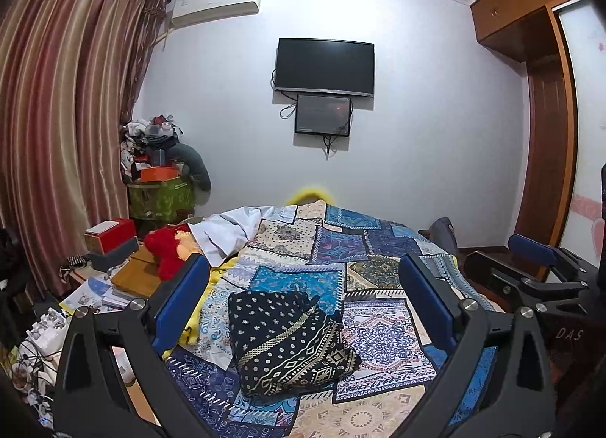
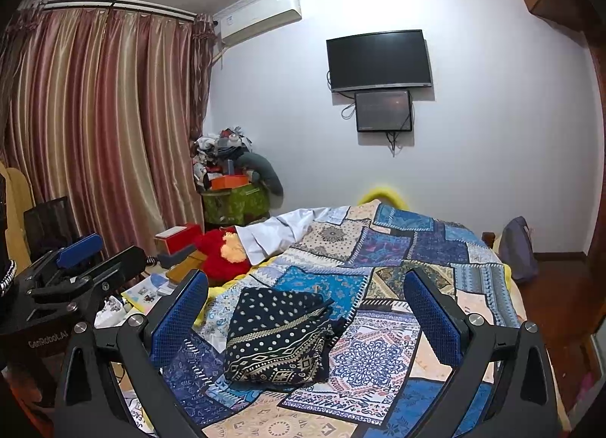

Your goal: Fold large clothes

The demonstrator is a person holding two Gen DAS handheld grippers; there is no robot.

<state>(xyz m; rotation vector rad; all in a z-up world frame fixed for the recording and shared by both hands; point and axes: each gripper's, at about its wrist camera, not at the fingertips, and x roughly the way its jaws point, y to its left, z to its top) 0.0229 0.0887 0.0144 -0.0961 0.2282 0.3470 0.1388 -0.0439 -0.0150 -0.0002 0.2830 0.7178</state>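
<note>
Bedroom wall straight ahead of both tools, pale and plain, with a dark television (image 1: 325,64) mounted on it and a smaller screen (image 1: 323,114) hanging just beneath. Striped curtains (image 1: 64,127) fill the far left, an air conditioner (image 1: 216,2) sits high beside them, and a wooden wardrobe (image 1: 538,97) runs up the right edge.

Down on the bed, a blue and cream patchwork bedspread (image 1: 378,241) covers everything in front of the tools. And there is the garment: a folded dark cloth with white dots and cream geometric bands (image 1: 288,339), lying flat on the bedspread, squarely between the 2 blue pads of the left tool (image 1: 303,301). That tool stands spread wide and hovers over the bed, gripping nothing, both pads clear of the fabric.

From the right wrist view the same story: the right tool (image 2: 303,309) is spread wide too, empty, the folded cloth resting between and just beyond its pads, slightly toward its left one. Each tool shows up at the edge of the other's view, side by side.

Beyond the left tool's left pad, a red plush toy (image 1: 166,252) lies at the bed's edge, with a white crumpled sheet (image 1: 227,233) just past it. A cluttered pile of bags and boxes (image 1: 159,169) stands in the corner behind.
</note>
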